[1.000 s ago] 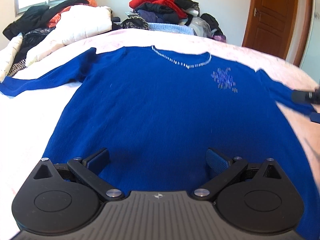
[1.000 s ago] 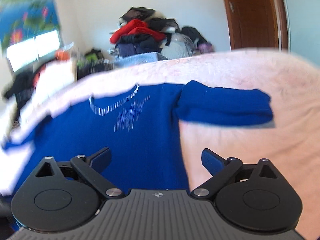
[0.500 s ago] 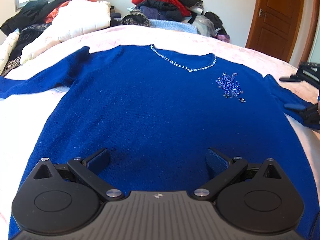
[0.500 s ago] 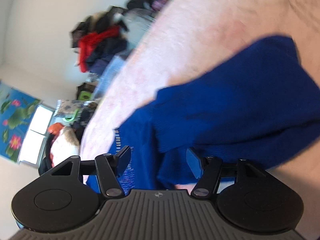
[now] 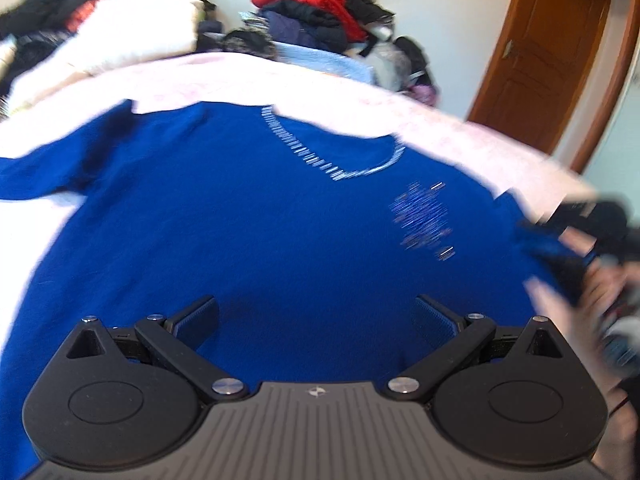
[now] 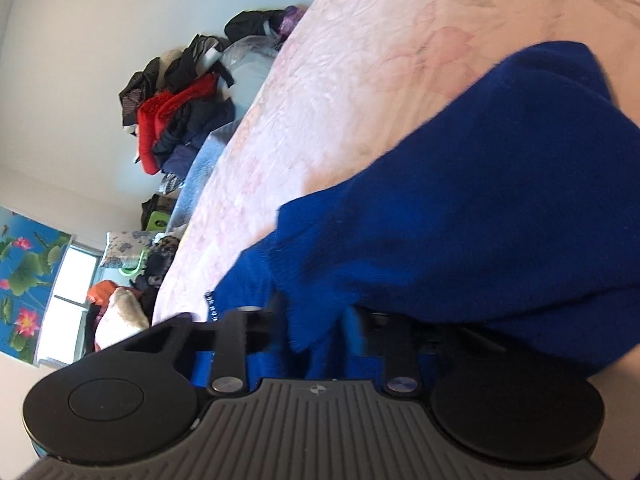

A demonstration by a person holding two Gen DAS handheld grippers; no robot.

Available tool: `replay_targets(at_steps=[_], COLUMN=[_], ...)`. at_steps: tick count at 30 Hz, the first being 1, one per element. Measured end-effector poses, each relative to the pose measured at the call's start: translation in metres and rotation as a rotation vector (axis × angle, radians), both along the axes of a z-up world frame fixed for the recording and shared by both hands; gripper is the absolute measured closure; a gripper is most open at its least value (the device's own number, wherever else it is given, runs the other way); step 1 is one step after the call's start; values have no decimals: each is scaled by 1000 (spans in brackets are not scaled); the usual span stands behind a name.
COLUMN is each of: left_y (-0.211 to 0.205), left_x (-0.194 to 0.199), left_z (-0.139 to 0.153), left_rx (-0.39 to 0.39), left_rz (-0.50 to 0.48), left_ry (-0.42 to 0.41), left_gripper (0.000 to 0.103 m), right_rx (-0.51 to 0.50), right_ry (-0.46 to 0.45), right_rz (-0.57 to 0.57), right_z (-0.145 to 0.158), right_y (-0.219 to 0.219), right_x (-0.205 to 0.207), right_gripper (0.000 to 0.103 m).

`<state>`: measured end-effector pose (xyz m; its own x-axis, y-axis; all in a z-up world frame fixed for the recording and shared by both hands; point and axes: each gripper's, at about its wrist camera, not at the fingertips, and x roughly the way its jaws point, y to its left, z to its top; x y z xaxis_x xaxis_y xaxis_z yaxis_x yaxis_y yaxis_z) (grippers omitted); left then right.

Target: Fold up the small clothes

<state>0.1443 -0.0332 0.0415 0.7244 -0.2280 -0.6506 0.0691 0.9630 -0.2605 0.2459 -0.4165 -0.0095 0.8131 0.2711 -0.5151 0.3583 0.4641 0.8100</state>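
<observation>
A blue knit sweater [image 5: 256, 216] with a beaded neckline lies front up, spread flat on the pink bed cover [image 5: 360, 104]. My left gripper [image 5: 316, 320] is open and empty, low over the sweater's lower middle. My right gripper [image 6: 316, 328] is rolled sideways and shut on the sweater's right sleeve [image 6: 460, 208], which bunches over its fingers. In the left wrist view the right gripper [image 5: 576, 236] shows blurred at the sweater's right edge, with a hand behind it.
Piles of loose clothes [image 5: 320, 12] sit beyond the bed's far edge and at the far left [image 5: 100, 32]. A brown wooden door [image 5: 548, 52] stands at the back right. A window [image 6: 72, 276] and a flower poster are on the left wall.
My right gripper has closed on the right sleeve; it was open half a second ago. My left gripper stays open and has shifted slightly over the sweater.
</observation>
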Motion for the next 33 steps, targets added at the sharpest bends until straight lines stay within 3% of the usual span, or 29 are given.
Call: replay_targets(at_steps=[1, 6, 10, 13, 18, 19, 20, 21, 26, 33], left_y=[0, -11, -41, -70, -108, -112, -115, -119, -123, -115], left_x=[6, 45, 77, 112, 158, 160, 161, 161, 156, 156], left_z=[4, 26, 41, 39, 6, 2, 0, -1, -4, 2], left_rx=[-55, -389, -526, -599, -621, -616, -610, -599, -569, -585], left_rz=[-15, -79, -136, -189, -162, -155, -156, -157, -167, -155], left_ry=[4, 30, 33, 100, 277, 287, 289, 290, 304, 280], left_gripper=[0, 0, 0, 0, 0, 0, 0, 0, 0, 0], right_rx=[17, 115, 146, 186, 215, 225, 230, 233, 225, 145], right_ry=[-11, -180, -306, -365, -343, -329, -315, -295, -140, -7], right_rz=[-5, 3, 84, 172, 189, 186, 175, 163, 144, 102], right_z=[-3, -13, -9, -6, -6, -7, -10, -10, -9, -6], right_y=[-3, -13, -11, -7, -15, -19, -22, -26, -28, -12], right_x=[-2, -16, -22, -19, -17, -18, -20, -21, -19, -8], right_gripper=[85, 90, 91, 91, 84, 72, 54, 48, 65, 67])
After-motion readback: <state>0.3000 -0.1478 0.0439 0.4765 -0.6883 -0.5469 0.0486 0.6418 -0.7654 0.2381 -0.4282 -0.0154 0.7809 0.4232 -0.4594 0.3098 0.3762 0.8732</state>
